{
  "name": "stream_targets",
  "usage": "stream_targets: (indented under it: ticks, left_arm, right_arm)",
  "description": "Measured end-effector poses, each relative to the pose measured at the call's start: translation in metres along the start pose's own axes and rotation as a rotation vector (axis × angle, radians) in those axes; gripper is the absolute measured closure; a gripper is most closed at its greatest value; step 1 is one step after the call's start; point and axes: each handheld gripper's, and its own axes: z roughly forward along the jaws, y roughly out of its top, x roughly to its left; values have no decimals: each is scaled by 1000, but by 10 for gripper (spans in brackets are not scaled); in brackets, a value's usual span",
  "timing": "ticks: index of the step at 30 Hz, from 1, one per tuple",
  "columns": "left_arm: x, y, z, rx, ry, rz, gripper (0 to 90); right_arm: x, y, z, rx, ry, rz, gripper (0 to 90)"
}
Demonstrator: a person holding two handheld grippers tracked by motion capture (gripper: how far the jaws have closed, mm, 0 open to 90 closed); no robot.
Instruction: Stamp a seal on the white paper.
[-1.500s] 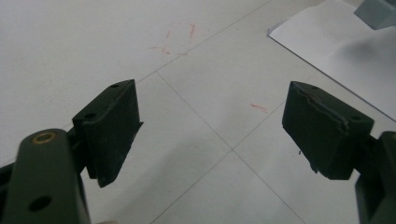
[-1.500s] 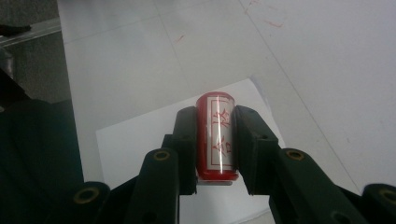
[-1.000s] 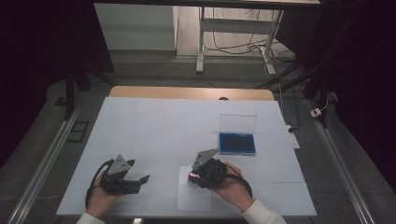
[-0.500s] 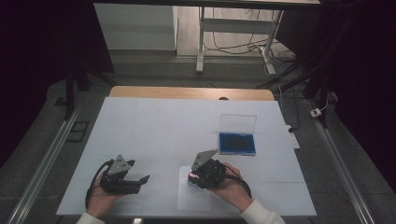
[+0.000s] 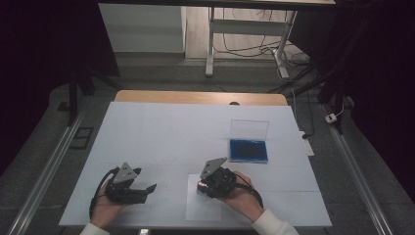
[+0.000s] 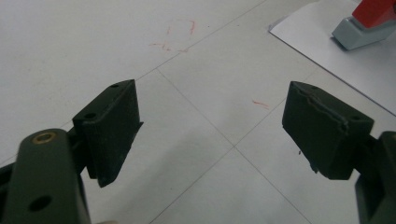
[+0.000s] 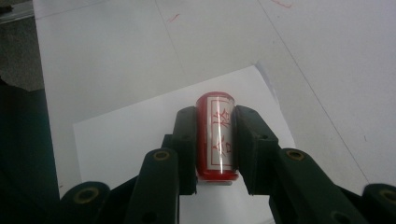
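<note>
Nothing moved since last second — right gripper (image 7: 215,140) still clamped on red stamp (image 7: 215,135) over paper sheet (image 7: 140,135), pressing likely; left gripper (image 6: 212,123) wide, empty, at 9 o'clock.

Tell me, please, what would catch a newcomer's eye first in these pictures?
The red stamp clamped in the right gripper stands on a white sheet of paper near the table's front edge. Beyond it lies an open blue ink pad case; the left gripper rests open.

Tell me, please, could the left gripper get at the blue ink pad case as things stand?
Probably yes: the left gripper is open and empty, and bare table lies between it and the blue case, whose clear lid stands open.
</note>
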Motion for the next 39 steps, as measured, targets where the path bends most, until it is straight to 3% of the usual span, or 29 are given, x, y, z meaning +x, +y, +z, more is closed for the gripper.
stream_targets:
  ticks: [27, 39]
  left_arm:
    - [-1, -1, 0, 12, -6, -1, 192]
    - [0, -1, -1, 12, -2, -2, 193]
  right_arm:
    - [1, -1, 4, 24, -9, -8, 698]
    - [4, 5, 6, 75, -34, -22, 699]
